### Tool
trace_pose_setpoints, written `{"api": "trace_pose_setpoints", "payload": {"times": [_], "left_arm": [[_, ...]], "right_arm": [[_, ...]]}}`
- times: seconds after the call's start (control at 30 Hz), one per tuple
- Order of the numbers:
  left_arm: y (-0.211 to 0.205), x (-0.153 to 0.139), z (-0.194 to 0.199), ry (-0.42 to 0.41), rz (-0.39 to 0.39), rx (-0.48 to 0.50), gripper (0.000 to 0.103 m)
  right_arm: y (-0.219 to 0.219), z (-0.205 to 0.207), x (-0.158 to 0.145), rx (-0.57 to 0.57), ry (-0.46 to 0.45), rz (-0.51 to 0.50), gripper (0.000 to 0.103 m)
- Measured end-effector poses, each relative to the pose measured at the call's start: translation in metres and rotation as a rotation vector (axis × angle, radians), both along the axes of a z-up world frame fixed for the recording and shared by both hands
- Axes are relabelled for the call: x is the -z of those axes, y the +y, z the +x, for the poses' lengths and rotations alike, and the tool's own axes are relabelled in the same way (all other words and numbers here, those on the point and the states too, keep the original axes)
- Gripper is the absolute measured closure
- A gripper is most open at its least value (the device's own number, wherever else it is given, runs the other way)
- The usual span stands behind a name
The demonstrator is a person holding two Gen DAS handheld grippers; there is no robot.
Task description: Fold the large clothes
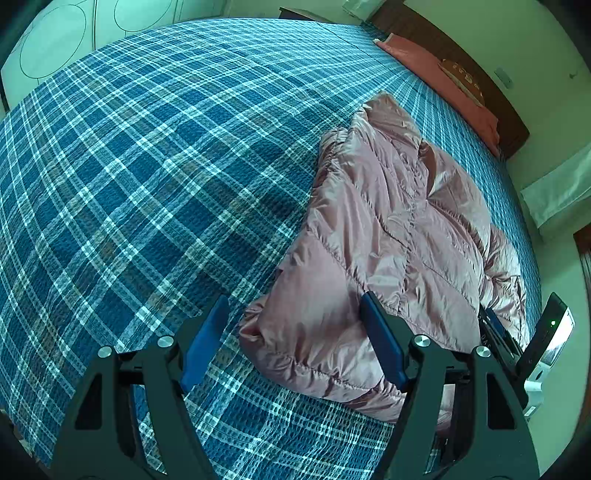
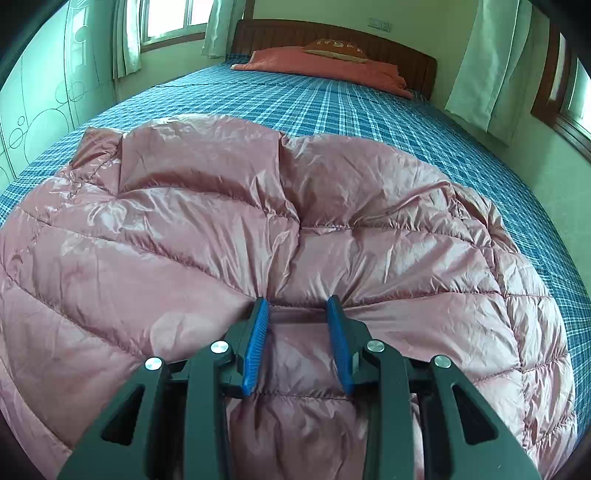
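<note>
Left wrist view, left gripper (image 1: 295, 325) tilted down, jaws apart, right gripper (image 2: 298, 306) clamping jacket (image 2: 258, 221).

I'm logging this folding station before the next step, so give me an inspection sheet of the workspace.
Surface: bed with blue plaid cover, lying flat.
Job's things: pink quilted down jacket, lying folded on the cover near the bed's edge.
Clutter: orange pillow with a small brown cushion on it, at the headboard.
Grippers: left gripper open above the jacket's near corner, pads not pressing; right gripper shut on a bunch of jacket fabric.
Cables: nothing seen.
Surroundings: curtains at the windows, patterned wardrobe door, wall socket.
</note>
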State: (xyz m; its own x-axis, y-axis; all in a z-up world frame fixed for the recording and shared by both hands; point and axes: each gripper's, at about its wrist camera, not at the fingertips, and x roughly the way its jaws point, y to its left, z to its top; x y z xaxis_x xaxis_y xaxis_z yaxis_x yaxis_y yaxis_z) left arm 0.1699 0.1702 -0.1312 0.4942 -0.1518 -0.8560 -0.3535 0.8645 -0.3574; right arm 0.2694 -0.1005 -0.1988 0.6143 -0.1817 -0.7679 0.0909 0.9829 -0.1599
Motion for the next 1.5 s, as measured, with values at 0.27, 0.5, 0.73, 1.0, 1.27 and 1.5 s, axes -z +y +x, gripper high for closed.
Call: {"api": "trace_pose_setpoints", "payload": {"times": [0.27, 0.5, 0.73, 1.0, 1.27, 1.5], "left_arm": [[0.004, 0.006, 0.007, 0.014, -0.039, -0.027, 0.030], [0.000, 0.007, 0.004, 0.020, -0.020, -0.023, 0.030], [0.002, 0.002, -0.003, 0.022, -0.021, -0.043, 0.030], [0.004, -0.003, -0.009, 0.043, -0.006, -0.097, 0.030], [0.001, -0.003, -0.021, 0.077, -0.041, -0.174, 0.030], [-0.007, 0.003, -0.032, 0.122, -0.022, -0.260, 0.020]], "right_arm": [[0.000, 0.000, -0.001, 0.002, -0.002, 0.000, 0.069], [0.000, 0.000, 0.000, 0.003, -0.004, 0.001, 0.069], [0.000, 0.000, 0.000, 0.002, -0.003, -0.001, 0.069], [0.000, 0.000, 0.000, 0.003, -0.003, -0.001, 0.069], [0.000, 0.000, 0.000, 0.002, -0.004, -0.001, 0.069], [-0.001, -0.001, 0.000, 0.003, -0.005, 0.002, 0.069]]}}
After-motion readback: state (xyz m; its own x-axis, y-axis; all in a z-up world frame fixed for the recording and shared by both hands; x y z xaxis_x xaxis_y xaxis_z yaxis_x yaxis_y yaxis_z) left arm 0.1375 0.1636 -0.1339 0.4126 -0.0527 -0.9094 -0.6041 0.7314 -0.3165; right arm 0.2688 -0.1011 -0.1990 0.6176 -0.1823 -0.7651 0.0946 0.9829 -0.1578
